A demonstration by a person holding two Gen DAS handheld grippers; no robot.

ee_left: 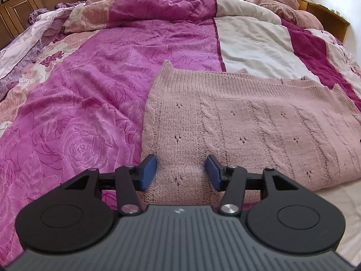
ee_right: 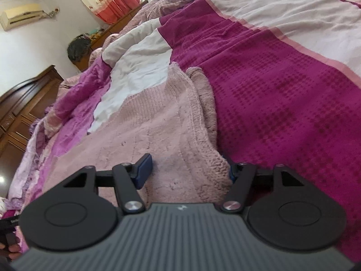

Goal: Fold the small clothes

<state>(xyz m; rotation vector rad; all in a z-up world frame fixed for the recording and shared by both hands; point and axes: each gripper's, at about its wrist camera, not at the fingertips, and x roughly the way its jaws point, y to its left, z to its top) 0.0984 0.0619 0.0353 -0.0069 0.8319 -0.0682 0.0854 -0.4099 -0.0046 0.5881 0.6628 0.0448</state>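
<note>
The left claw (ee_left: 181, 172) stands partly open with the near edge of the pink knitted sweater (ee_left: 237, 124) between its 2 blue pads (ee_left: 147, 172), neither visibly pinching it. The right claw (ee_right: 187, 169) is likewise partly open astride the sweater's folded corner, its right pad mostly hidden by the knit. The sweater lies flat on the bed's purple quilt (ee_left: 90, 90), stretching ahead of both claws.

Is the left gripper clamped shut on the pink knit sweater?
No: the left gripper stands open, blue pads apart over the pink knit sweater.

Dusty pink cable-knit sweater (ee_left: 248, 122), magenta rose-print duvet (ee_left: 90, 103) with white panels, blue-padded black tool (ee_left: 181, 172)
</note>
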